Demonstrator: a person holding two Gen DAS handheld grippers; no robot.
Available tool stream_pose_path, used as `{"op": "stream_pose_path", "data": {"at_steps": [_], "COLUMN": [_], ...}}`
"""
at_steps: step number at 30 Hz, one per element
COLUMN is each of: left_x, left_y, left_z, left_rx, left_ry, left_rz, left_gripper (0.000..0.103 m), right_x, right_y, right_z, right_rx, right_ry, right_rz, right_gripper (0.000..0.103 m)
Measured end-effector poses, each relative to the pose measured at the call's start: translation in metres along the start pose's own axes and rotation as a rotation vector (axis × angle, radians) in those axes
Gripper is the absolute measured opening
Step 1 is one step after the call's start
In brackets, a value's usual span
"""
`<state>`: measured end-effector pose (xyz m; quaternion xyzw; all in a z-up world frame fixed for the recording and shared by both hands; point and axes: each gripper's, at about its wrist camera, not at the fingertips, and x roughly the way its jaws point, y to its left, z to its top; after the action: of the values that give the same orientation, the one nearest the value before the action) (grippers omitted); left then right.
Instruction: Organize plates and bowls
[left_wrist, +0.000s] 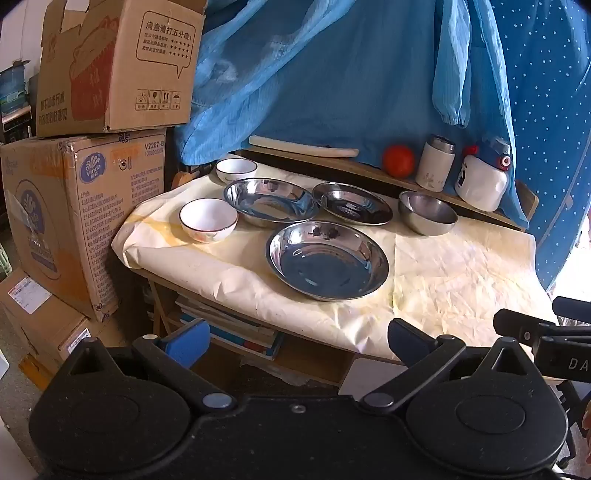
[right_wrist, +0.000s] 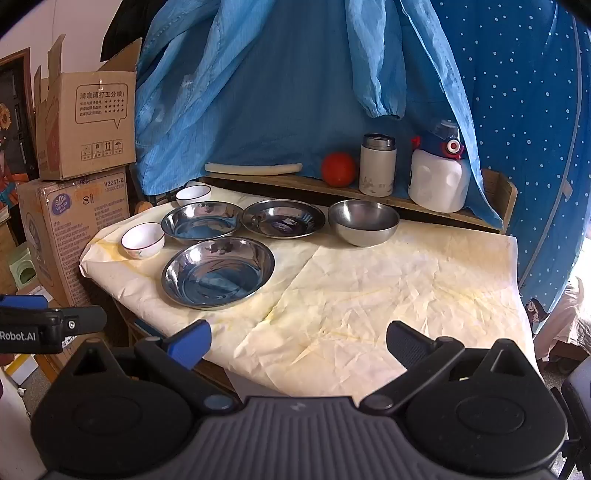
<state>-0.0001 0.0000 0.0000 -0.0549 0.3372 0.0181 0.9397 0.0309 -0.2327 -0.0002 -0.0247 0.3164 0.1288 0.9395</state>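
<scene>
On the paper-covered table (left_wrist: 461, 273) (right_wrist: 406, 288) lie three shallow steel plates: a near one (left_wrist: 327, 260) (right_wrist: 218, 271), a back left one (left_wrist: 271, 201) (right_wrist: 201, 221) and a back middle one (left_wrist: 352, 203) (right_wrist: 283, 218). A deeper steel bowl (left_wrist: 426, 212) (right_wrist: 364, 221) stands to their right. Two white bowls sit at the left, one nearer (left_wrist: 208, 219) (right_wrist: 143, 240) and one at the back (left_wrist: 236, 170) (right_wrist: 193, 195). My left gripper (left_wrist: 299, 341) hangs open before the table's front edge, holding nothing. My right gripper (right_wrist: 299, 341) is open over the table's near right part, likewise holding nothing.
A raised wooden ledge (right_wrist: 295, 182) at the back carries a red ball (right_wrist: 338, 168), a steel-topped flask (right_wrist: 377, 164), a white bottle (right_wrist: 439, 177) and a pale stick (right_wrist: 253, 168). Stacked cardboard boxes (left_wrist: 81, 206) stand left of the table; blue cloth (left_wrist: 332, 74) hangs behind it. Books (left_wrist: 229, 325) lie beneath.
</scene>
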Motion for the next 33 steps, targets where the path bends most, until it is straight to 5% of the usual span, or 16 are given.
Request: {"op": "stream_pose_path", "data": {"at_steps": [33], "left_x": [0.0042], "left_y": [-0.0001], "left_z": [0.0007], "left_rx": [-0.013], "left_ry": [0.002], "left_rz": [-0.009], "left_gripper": [0.102], "right_x": [0.0029], "right_y": [0.0019], "right_z": [0.0017], "right_rx": [-0.002], "right_ry": [0.003], "right_rz": [-0.001], "right_gripper": [0.103]}}
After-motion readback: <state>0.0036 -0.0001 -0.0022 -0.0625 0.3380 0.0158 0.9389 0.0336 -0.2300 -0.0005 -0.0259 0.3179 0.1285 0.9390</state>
